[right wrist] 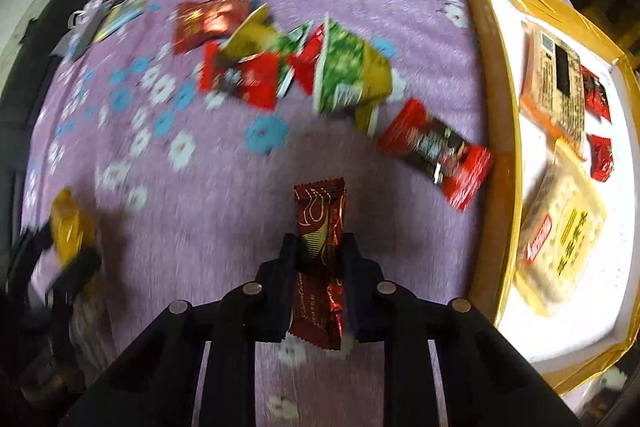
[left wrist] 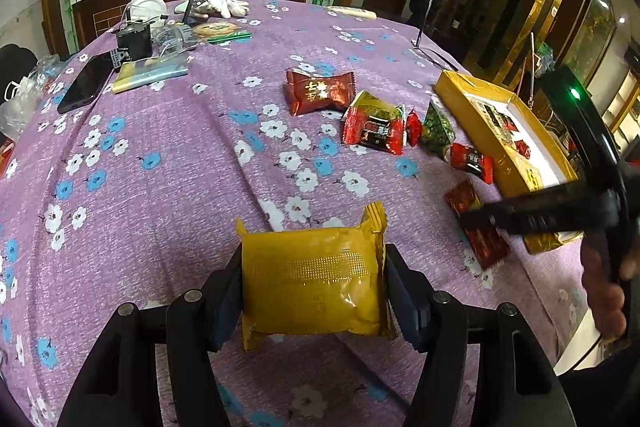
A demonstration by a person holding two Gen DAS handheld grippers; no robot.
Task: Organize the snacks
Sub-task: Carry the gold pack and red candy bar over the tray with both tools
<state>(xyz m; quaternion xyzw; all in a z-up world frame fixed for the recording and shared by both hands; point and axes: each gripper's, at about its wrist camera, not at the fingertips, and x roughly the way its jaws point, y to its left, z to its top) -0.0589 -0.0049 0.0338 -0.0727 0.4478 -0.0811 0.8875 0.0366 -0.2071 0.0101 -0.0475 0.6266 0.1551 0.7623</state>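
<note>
My left gripper [left wrist: 314,267] is shut on a yellow snack packet [left wrist: 312,283], held above the purple flowered tablecloth [left wrist: 160,187]. My right gripper [right wrist: 320,247] is shut on a dark red wrapped bar [right wrist: 320,251]; it shows from the left wrist view [left wrist: 476,217] too. Loose snacks lie ahead: a dark red packet [left wrist: 320,91], a red and black packet [left wrist: 374,133], a green packet [left wrist: 438,131] and a small red packet [left wrist: 472,161]. The yellow box [right wrist: 494,107] at the right holds several packets on its white floor.
At the table's far left lie a black phone [left wrist: 86,83], a yellow-blue pouch [left wrist: 152,71], a black device [left wrist: 134,43], white gloves [left wrist: 220,5] and a white helmet [left wrist: 144,7]. A thin stand and cable [left wrist: 420,43] sit at the far right edge.
</note>
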